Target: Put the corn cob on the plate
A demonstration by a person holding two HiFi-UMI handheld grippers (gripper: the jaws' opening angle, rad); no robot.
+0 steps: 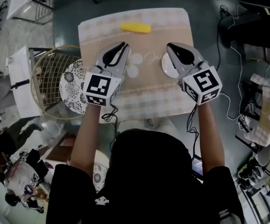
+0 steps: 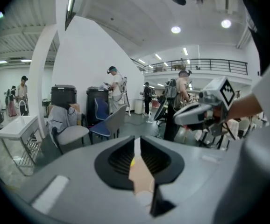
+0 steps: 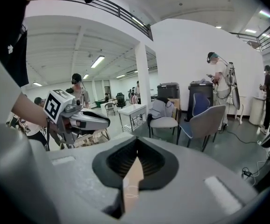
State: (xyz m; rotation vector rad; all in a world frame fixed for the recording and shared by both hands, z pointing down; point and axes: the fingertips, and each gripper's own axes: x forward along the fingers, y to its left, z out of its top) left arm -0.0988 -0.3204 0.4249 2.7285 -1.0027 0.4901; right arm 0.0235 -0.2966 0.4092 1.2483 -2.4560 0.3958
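Presently the left tongs [image 1: 124, 45] stand parted by a narrow slit only. The left gripper view shows the dark ribbed pads [image 2: 121, 158] facing each other with nothing between them and nothing touching them. The right tongs [image 1: 169, 45] are fully closed: in the right gripper view the two tips meet in a single line, and no object is caught there. Both tongs are empty.

Both tools are held side by side above the near half of the desk [image 1: 181, 27], noses pointing away from the person and tilted downward, well apart from one another. A bare forearm runs back from each marker cube.

The corn cob [image 1: 135, 27] lies crosswise on the far part of the desk, on the pale checked band of the tablecloth [image 1: 146, 85]. It lies beyond both noses and is touched by neither; the left tongs are the nearer of the two.

A small white plate [image 1: 165, 68] sits on the cloth directly under the right tongs, which cover part of it. It is apart from the cob, and what shows of it is bare.

Off the left edge of the desk a round wire basket [image 1: 46, 64] carries a patterned plate [image 1: 72, 85].
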